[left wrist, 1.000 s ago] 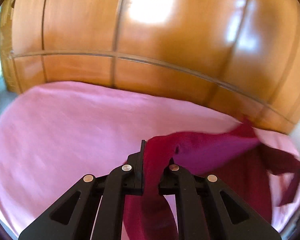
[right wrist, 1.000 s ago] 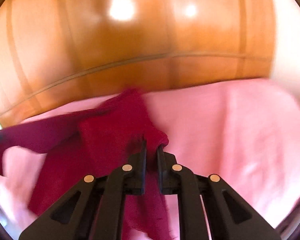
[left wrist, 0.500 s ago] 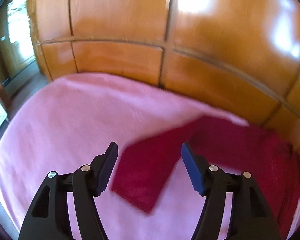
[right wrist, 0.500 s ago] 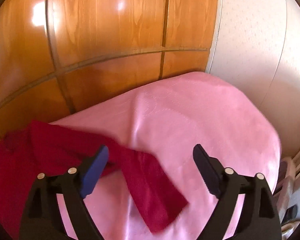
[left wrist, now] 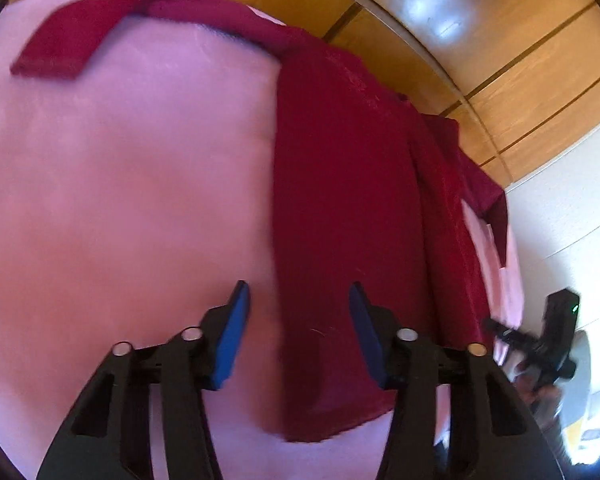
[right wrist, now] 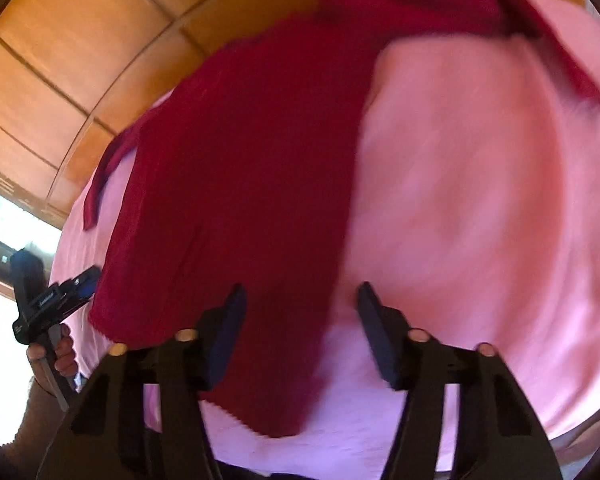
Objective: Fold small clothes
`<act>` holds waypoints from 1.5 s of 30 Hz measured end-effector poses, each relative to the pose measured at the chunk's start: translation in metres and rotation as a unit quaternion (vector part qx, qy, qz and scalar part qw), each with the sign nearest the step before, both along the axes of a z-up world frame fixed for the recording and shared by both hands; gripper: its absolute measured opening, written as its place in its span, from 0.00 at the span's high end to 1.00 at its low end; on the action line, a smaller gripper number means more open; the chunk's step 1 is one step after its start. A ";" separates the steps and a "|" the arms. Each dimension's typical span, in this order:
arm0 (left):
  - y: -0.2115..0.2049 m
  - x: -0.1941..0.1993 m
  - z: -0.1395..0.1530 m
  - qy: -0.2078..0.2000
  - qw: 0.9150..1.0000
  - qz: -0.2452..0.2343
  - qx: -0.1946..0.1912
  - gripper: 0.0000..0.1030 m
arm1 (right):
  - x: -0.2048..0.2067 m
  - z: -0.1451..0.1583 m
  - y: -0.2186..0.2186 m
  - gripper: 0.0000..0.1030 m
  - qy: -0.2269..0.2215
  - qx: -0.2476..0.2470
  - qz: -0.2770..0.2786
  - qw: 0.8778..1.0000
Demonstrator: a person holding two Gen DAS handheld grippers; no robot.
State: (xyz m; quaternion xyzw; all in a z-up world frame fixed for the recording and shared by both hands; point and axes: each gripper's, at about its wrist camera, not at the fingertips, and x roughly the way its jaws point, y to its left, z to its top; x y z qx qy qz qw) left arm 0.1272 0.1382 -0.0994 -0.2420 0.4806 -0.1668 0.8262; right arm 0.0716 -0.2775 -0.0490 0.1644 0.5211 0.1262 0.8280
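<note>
I am holding my left gripper (left wrist: 296,312) and right gripper (right wrist: 300,312) wide apart, empty, hovering over the dark red long-sleeved cloth garment's (left wrist: 340,208) bottom hem on the pink bedsheet (left wrist: 120,180).

Left gripper (left wrist: 298,300): black frame, blue pads (left wrist: 232,334), 4 round silver screws. Right gripper (right wrist: 300,300): same build, pads look darker, possibly shadow; bare-skinned fingers (right wrist: 62,356) at edge.

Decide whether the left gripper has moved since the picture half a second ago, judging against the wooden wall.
Yes. The left gripper has tilted downward: the wooden wall has slid to the upper edge, and the red garment now fills the view.
</note>
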 end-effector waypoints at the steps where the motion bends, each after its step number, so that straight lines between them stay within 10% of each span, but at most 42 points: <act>1: -0.004 -0.001 -0.001 0.003 1.000 -0.008 -0.001 0.88 | 0.011 0.000 0.002 0.62 -0.007 -0.016 0.002 1.000; 3: -0.011 -0.003 0.005 -0.011 0.999 -0.009 0.033 0.94 | 0.010 0.005 0.002 0.92 -0.006 -0.005 0.002 1.000; 12: 0.022 -0.051 0.051 -0.075 0.996 0.030 0.044 0.96 | -0.026 0.085 -0.050 0.93 -0.117 -0.100 0.004 0.988; 20: -0.011 -0.126 0.018 -0.011 0.998 0.012 0.062 0.95 | -0.059 0.017 -0.082 0.93 -0.014 -0.143 -0.002 0.990; 22: -0.009 -0.128 0.017 -0.005 0.998 0.019 0.053 0.92 | -0.053 0.014 -0.080 0.89 -0.013 -0.151 -0.010 0.988; 25: 0.020 -0.121 0.032 -0.025 0.994 0.087 0.069 0.52 | -0.047 0.037 -0.084 0.52 -0.050 -0.182 -0.030 0.982; 32: 0.099 -0.071 0.058 -0.047 0.946 0.249 0.202 0.43 | -0.013 0.069 -0.018 0.32 -0.135 -0.153 -0.010 0.979; 35: 0.112 -0.040 0.064 -0.059 0.936 0.260 0.228 0.27 | 0.012 0.057 0.033 0.31 -0.140 -0.148 0.029 0.979; 45: 0.091 0.092 0.043 -0.051 0.906 0.210 0.363 0.25 | 0.054 0.008 0.113 0.31 -0.148 -0.171 0.066 0.972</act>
